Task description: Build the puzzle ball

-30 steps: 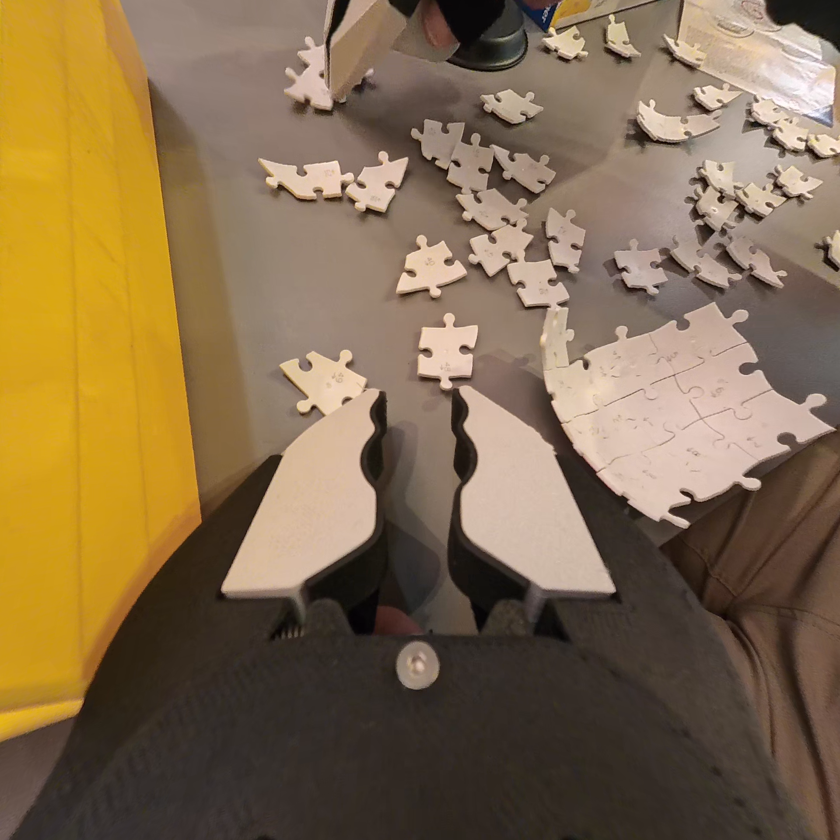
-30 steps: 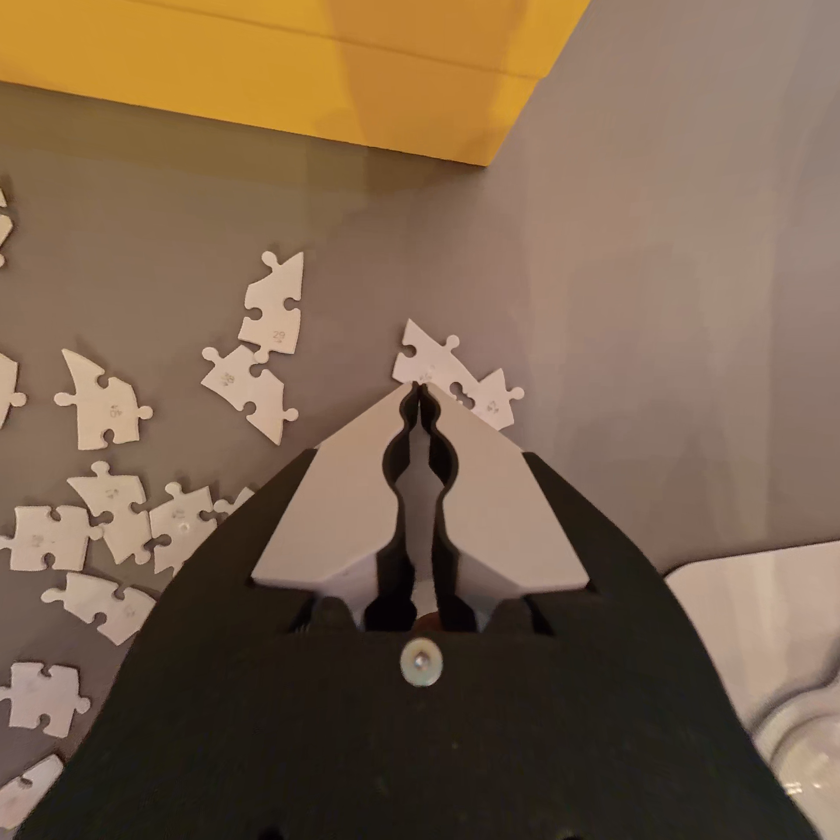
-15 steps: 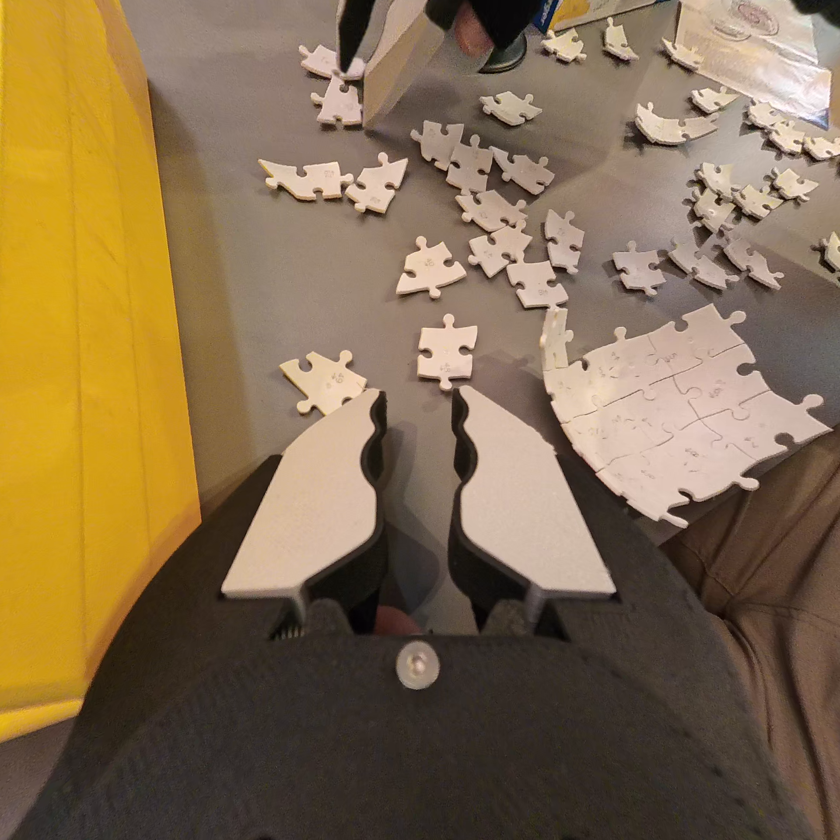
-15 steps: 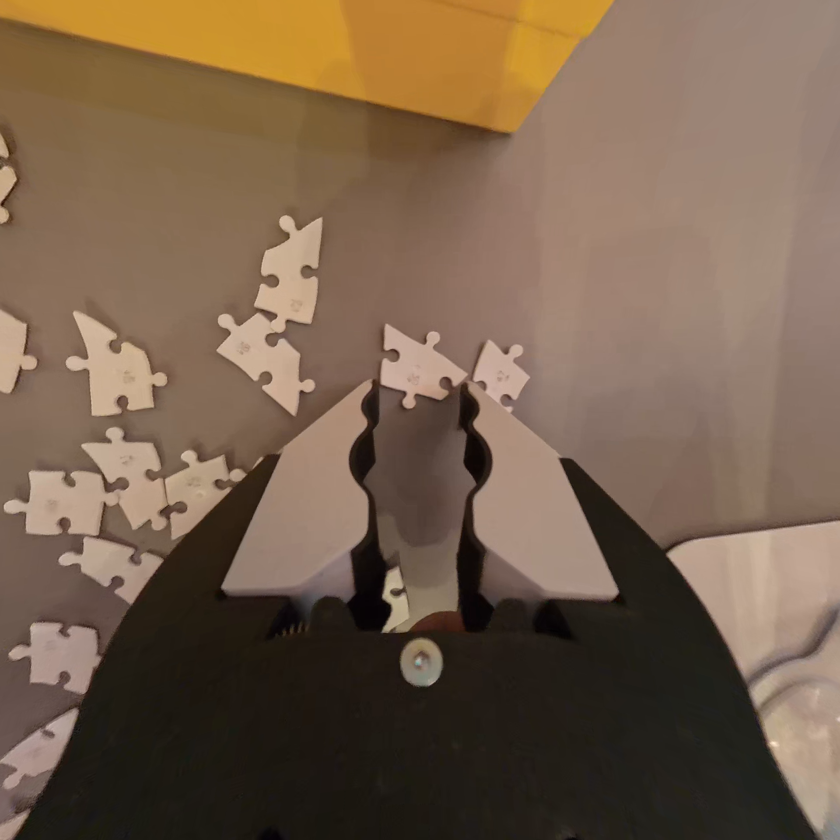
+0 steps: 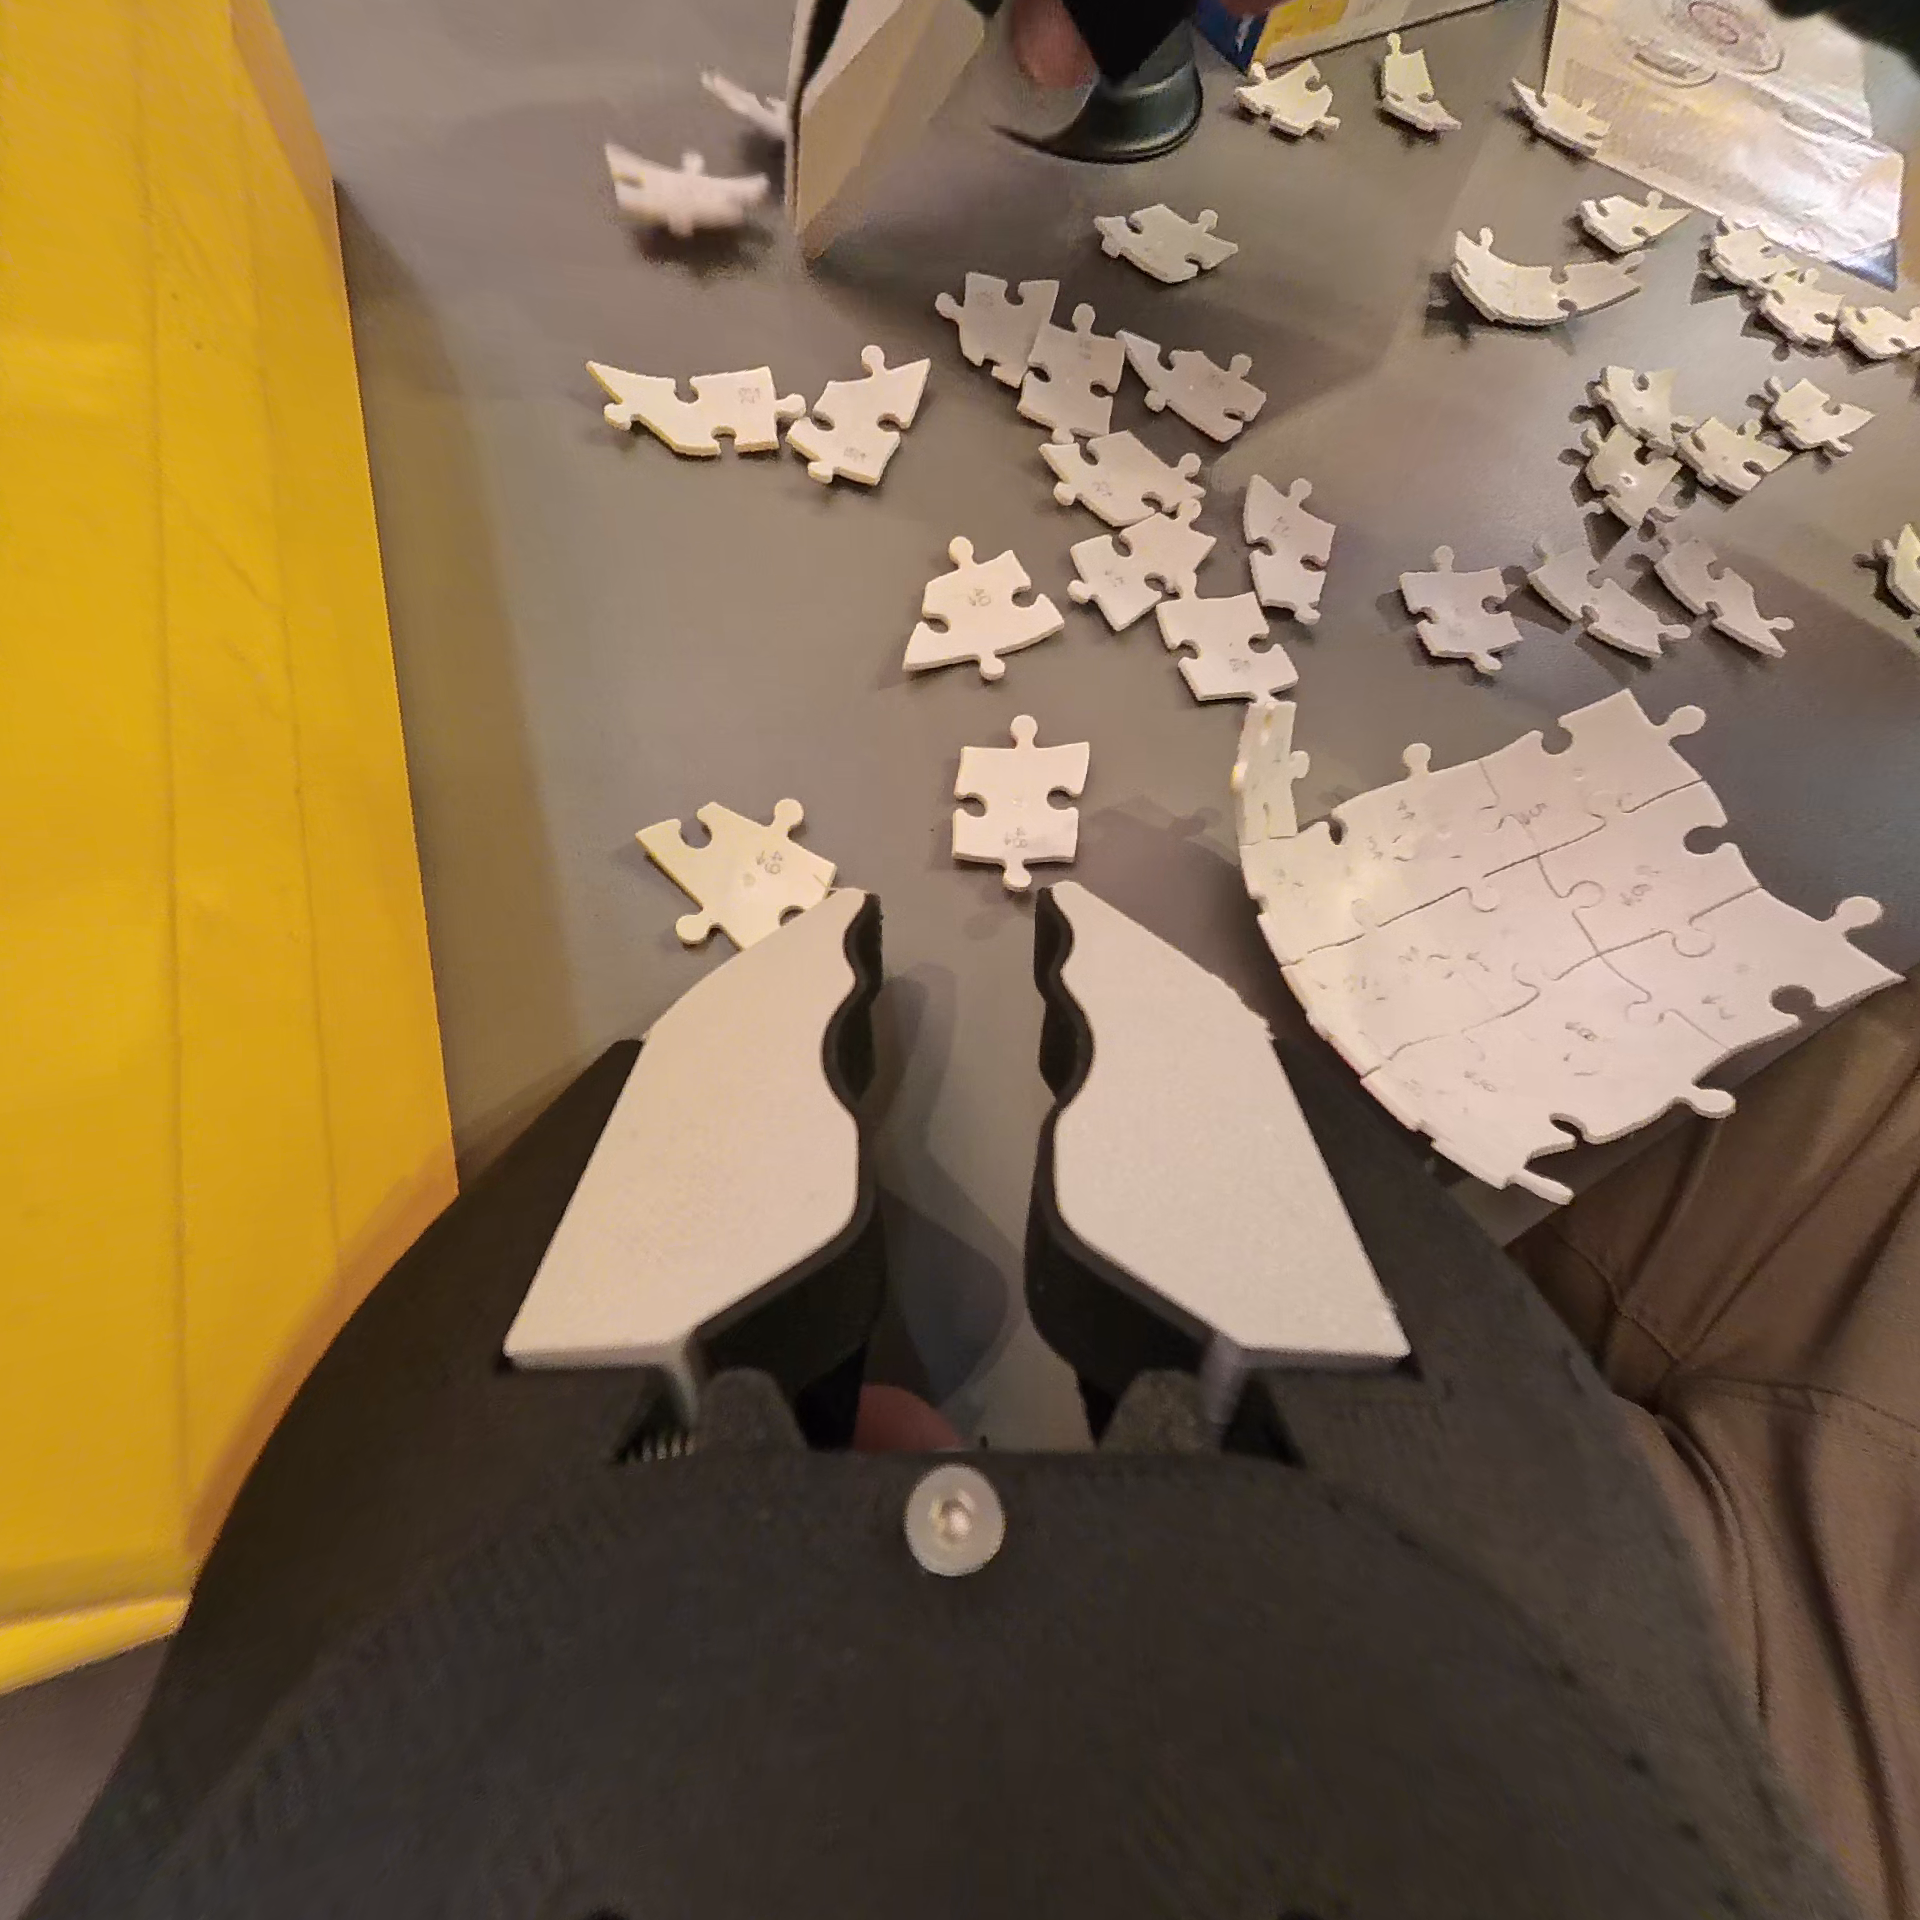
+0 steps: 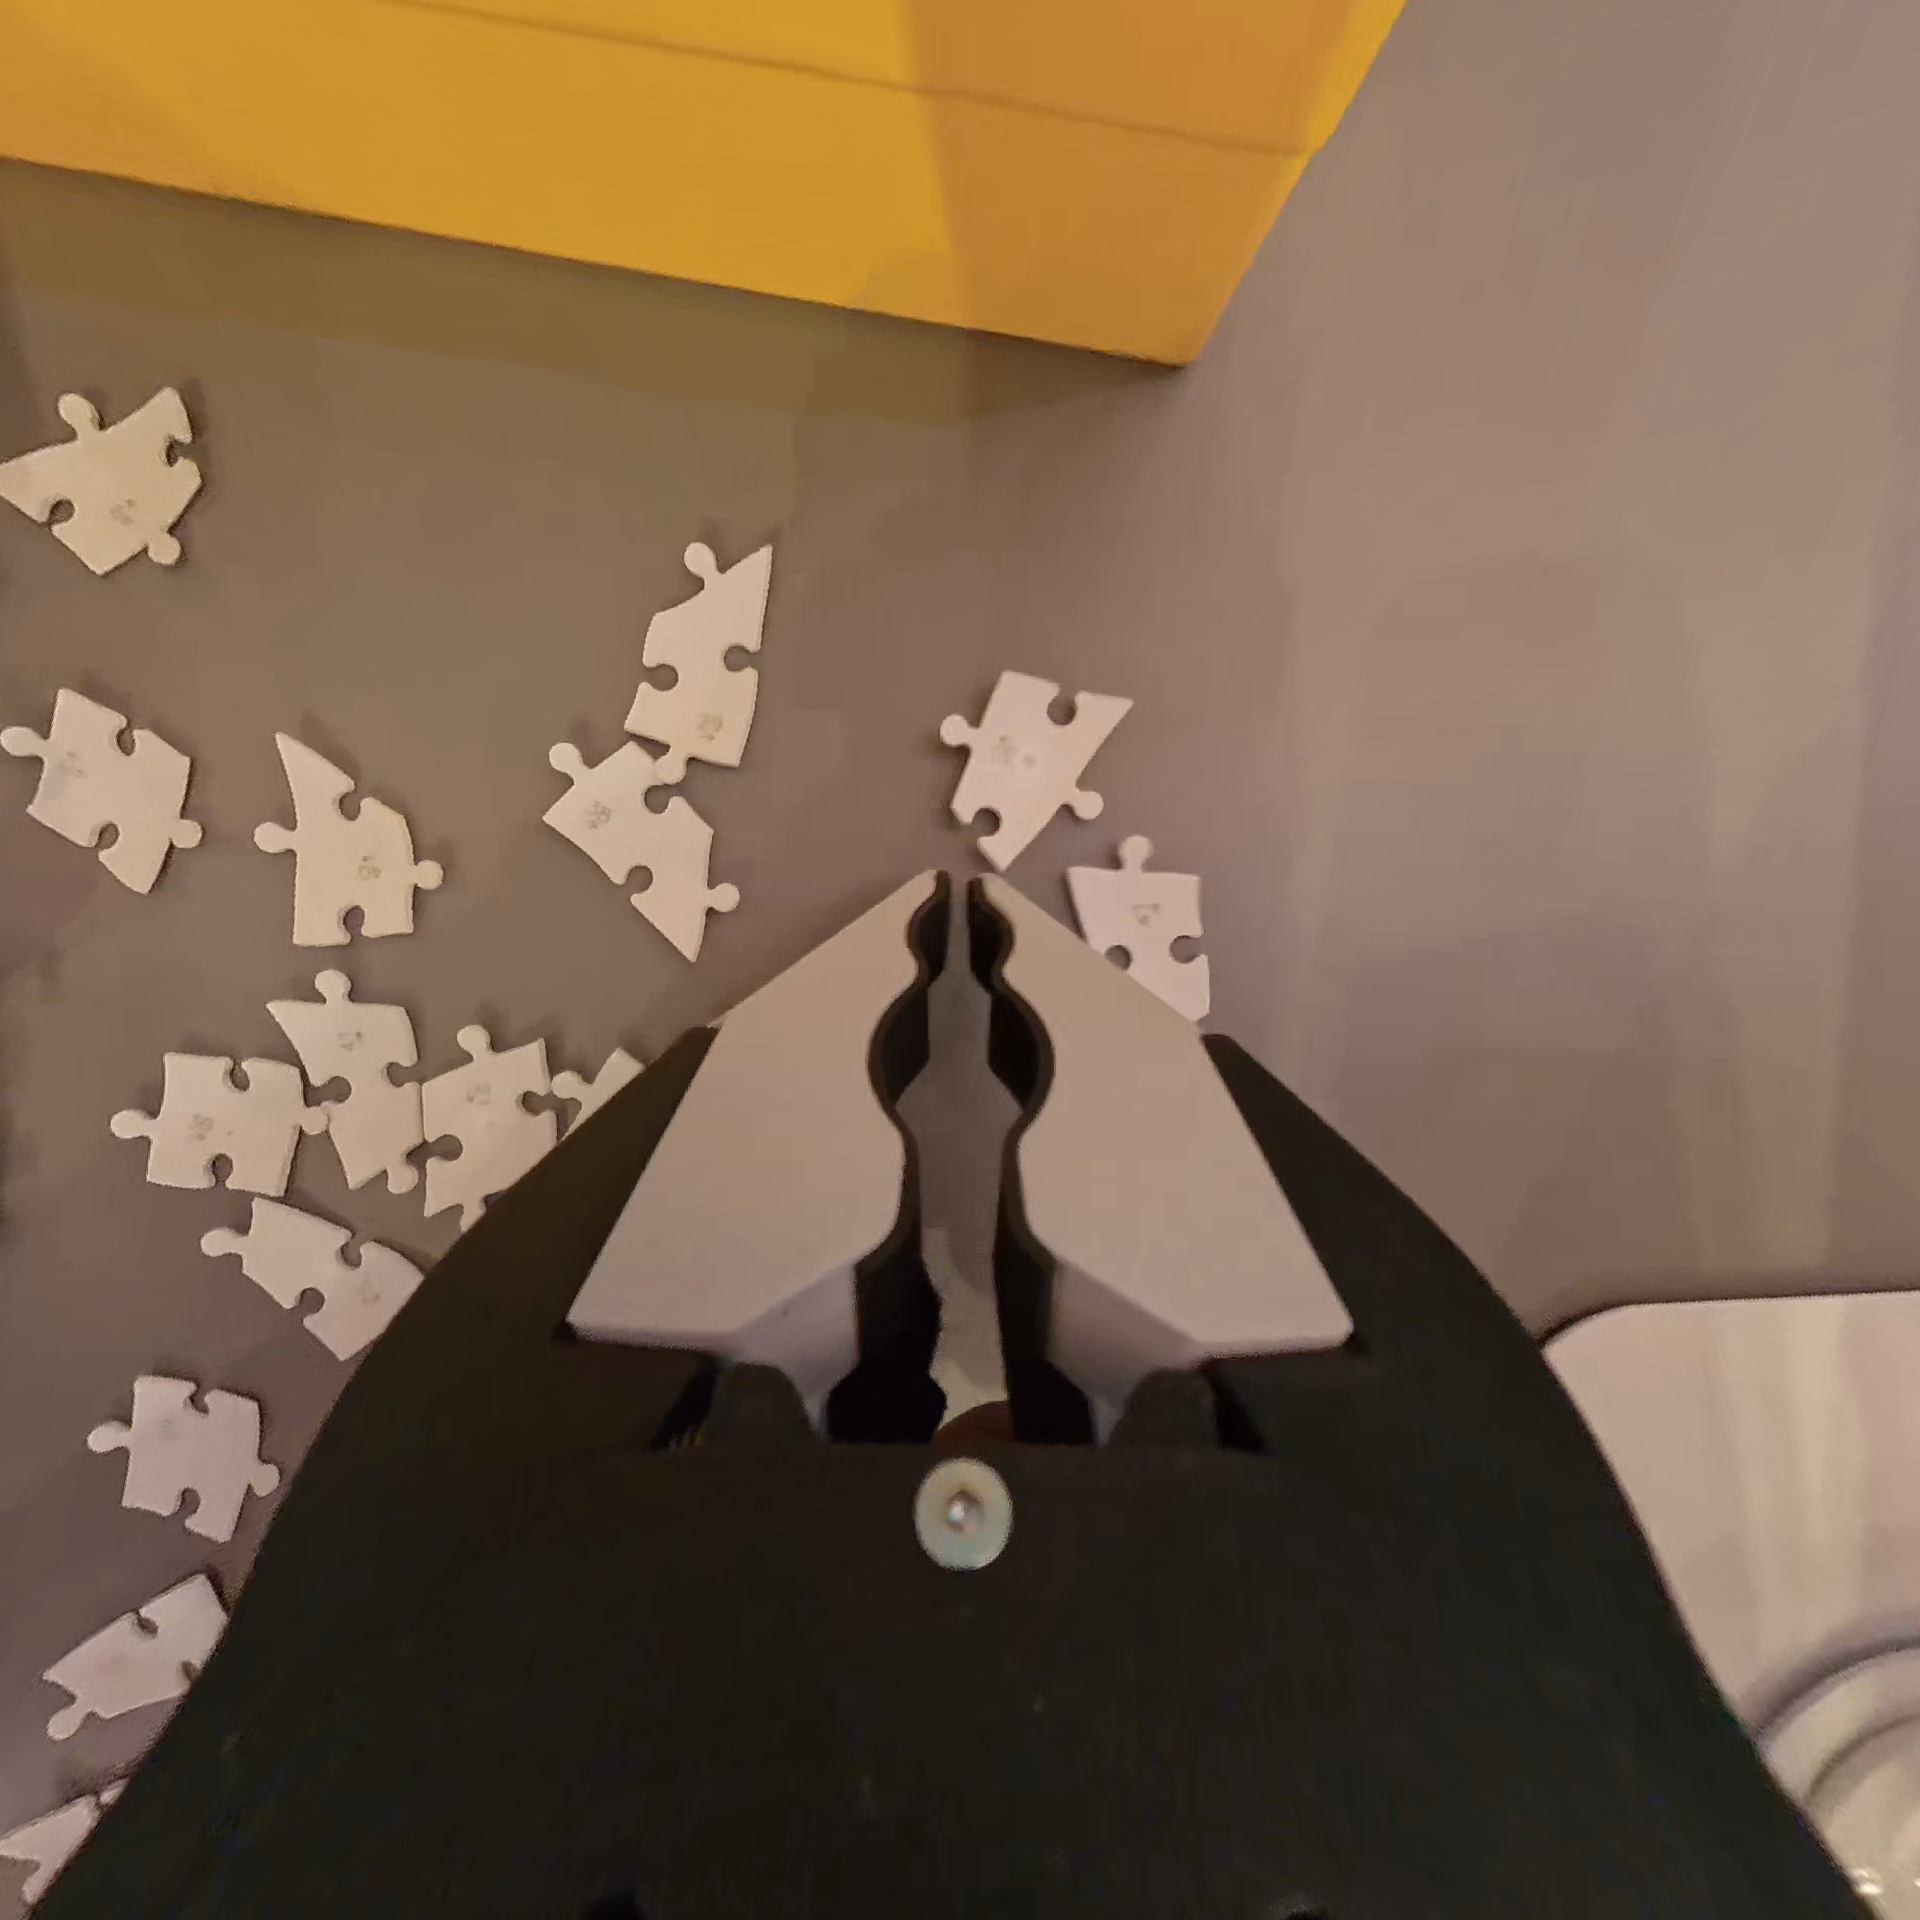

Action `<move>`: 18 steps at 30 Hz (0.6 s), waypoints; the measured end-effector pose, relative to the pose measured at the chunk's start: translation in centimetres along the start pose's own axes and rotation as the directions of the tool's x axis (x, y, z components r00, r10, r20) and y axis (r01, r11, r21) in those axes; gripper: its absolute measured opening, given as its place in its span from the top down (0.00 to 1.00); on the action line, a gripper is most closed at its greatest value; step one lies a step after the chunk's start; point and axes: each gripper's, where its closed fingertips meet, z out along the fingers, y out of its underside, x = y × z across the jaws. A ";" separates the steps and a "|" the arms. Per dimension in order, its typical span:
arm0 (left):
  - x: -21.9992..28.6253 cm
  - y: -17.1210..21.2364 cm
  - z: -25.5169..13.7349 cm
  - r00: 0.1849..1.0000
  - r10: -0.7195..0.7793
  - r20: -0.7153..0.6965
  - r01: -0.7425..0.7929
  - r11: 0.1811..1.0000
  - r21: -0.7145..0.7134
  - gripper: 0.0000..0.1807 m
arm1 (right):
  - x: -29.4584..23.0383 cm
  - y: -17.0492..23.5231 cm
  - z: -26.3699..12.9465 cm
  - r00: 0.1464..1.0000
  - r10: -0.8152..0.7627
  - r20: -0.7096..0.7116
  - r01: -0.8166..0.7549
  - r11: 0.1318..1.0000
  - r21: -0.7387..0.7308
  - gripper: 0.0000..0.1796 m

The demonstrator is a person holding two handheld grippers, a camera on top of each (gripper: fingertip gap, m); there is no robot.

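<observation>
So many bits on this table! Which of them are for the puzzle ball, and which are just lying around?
For the job:
- curved joined section
- loose puzzle pieces
- left gripper, open
- right gripper, tips nearly closed, holding nothing visible

Lying about:
- yellow bin
- printed sheet
- white tray

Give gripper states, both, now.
Left gripper: open, nothing between the fingers.
Right gripper: tips nearly together, holding nothing visible.
</observation>
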 end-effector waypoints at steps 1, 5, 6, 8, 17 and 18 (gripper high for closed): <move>0.0 0.0 0.0 1.000 0.000 0.000 0.000 1.000 0.000 0.84 | 0.2 -0.3 -0.2 1.000 0.002 -0.011 -0.002 1.000 0.004 0.95; 0.0 0.0 0.0 1.000 0.001 0.000 -0.001 1.000 -0.002 0.84 | 1.3 -0.7 0.2 0.997 0.025 -0.076 -0.028 0.999 -0.034 0.86; 0.0 0.0 0.0 1.000 0.002 0.000 -0.002 1.000 -0.002 0.84 | 1.3 -0.7 0.5 0.996 0.034 -0.085 -0.037 0.998 -0.040 0.85; 0.0 0.0 0.0 1.000 0.001 0.000 -0.001 1.000 -0.001 0.84 | 0.9 -0.9 1.1 0.997 0.039 -0.072 -0.042 0.999 -0.035 0.85; 0.1 0.0 0.0 1.000 0.003 -0.003 -0.003 1.000 -0.001 0.84 | 0.7 -1.5 1.4 1.000 -0.014 0.005 0.015 1.000 -0.024 0.91; 0.1 0.0 0.0 1.000 0.003 -0.003 -0.003 1.000 -0.001 0.84 | 0.6 -1.4 1.4 0.999 -0.029 0.018 0.030 0.999 -0.029 0.91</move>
